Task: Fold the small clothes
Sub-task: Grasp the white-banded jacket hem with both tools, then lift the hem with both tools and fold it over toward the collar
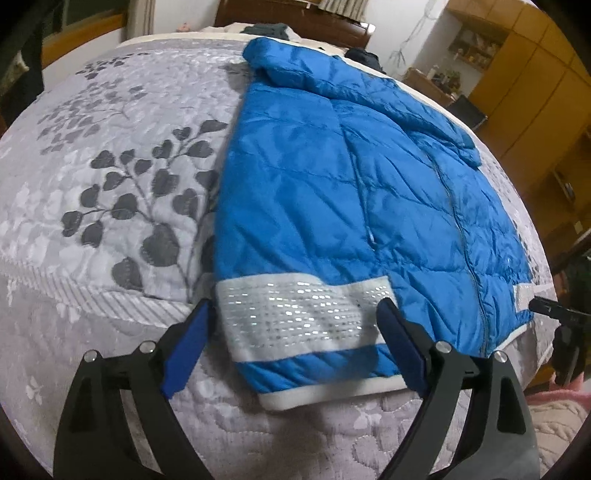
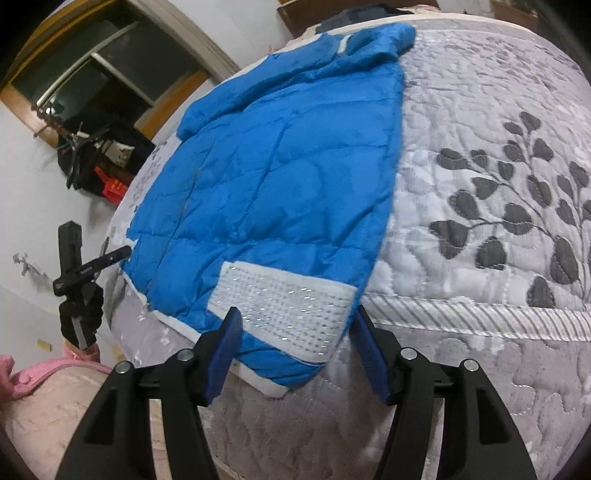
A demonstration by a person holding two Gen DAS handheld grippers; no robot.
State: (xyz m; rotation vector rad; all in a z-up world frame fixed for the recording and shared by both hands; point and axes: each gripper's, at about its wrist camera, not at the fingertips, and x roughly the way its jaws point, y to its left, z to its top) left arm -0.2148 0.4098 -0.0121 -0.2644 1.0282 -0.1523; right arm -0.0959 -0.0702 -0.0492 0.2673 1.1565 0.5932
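Observation:
A small blue quilted jacket [image 1: 351,192] lies flat on the bed, zip up, collar at the far end. A white sparkly band [image 1: 295,317] crosses its near left hem corner. My left gripper [image 1: 295,305] is open, its blue fingers [image 1: 188,343] on either side of that band, just above it. In the right wrist view the jacket [image 2: 280,166] shows a matching white band [image 2: 284,302] at its near right corner. My right gripper [image 2: 297,312] stands open astride this band. Each gripper also shows at the other view's edge: the right gripper [image 1: 554,310], the left gripper [image 2: 92,266].
The bed's grey quilt [image 1: 110,177] with a dark leaf pattern spreads to both sides of the jacket. Dark clothes [image 1: 266,27] lie at the far end. Wooden cabinets [image 1: 535,74] stand on one side and a window [image 2: 92,74] on the other. A pink sleeve [image 2: 44,373] is close by.

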